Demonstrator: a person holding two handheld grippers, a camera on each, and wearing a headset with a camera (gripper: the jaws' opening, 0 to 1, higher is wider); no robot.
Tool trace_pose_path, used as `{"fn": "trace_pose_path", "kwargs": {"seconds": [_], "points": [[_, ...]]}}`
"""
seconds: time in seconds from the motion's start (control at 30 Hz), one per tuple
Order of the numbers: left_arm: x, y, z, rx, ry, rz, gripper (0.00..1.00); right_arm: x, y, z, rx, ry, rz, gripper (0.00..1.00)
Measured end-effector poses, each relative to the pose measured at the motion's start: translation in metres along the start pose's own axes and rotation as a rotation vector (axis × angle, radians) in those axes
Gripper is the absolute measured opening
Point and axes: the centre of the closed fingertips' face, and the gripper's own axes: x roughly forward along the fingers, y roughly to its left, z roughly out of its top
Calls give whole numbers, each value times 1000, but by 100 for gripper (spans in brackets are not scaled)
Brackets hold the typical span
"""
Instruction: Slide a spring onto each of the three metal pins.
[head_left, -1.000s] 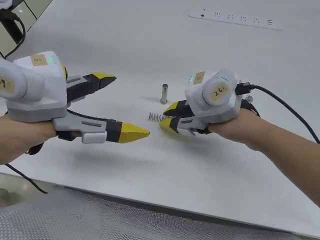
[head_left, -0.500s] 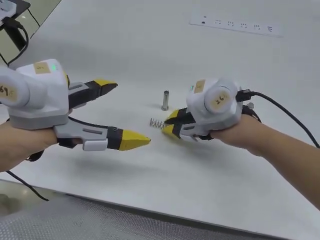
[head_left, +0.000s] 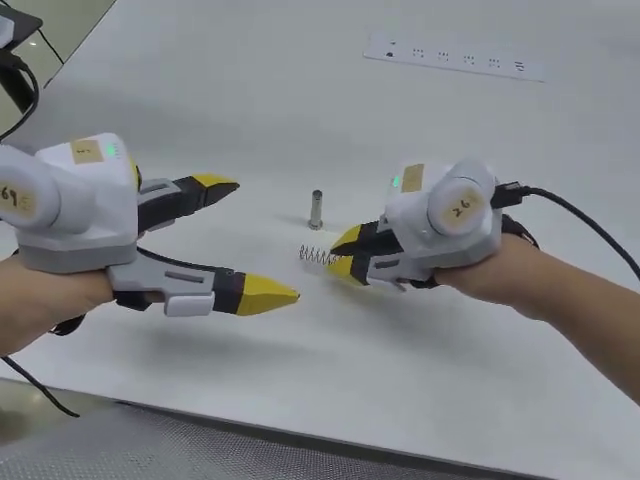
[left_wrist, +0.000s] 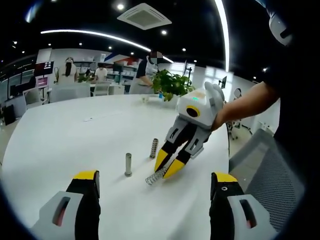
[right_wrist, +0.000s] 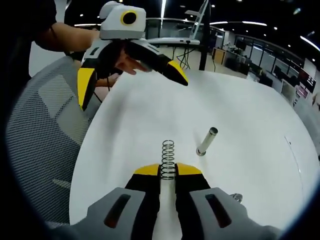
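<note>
My right gripper (head_left: 347, 254) is shut on one end of a small coil spring (head_left: 314, 254), which sticks out sideways low over the white table. From the right gripper view, the spring (right_wrist: 168, 154) reaches forward from my closed tips (right_wrist: 168, 171), with a bare metal pin (right_wrist: 206, 141) standing just beyond to the right. In the left gripper view, that bare pin (left_wrist: 128, 164) stands left of the held spring (left_wrist: 155, 176), and a second pin (left_wrist: 154, 148) behind wears a spring. My left gripper (head_left: 244, 238) hovers open at the left with nothing in it.
A white power strip (head_left: 455, 57) lies at the table's (head_left: 250, 90) far side. A black cable (head_left: 585, 225) trails from the right gripper. A grey mesh chair (head_left: 150, 440) sits below the near table edge. People and plants stand far off in the room.
The right gripper with the spring has shifted slightly right, so the spring's free end now lies just in front of the bare pin. The left gripper has stayed open and nearly still.
</note>
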Motion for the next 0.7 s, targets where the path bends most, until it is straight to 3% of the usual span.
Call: {"fn": "trace_pose_path", "kwargs": {"seconds": [0.43, 0.7], "points": [[8, -16, -4, 7, 21, -56, 83, -35, -4, 6, -29, -24, -18, 8], [15, -24, -3, 17, 29, -97, 77, -44, 8, 6, -57, -17, -2, 8]]}}
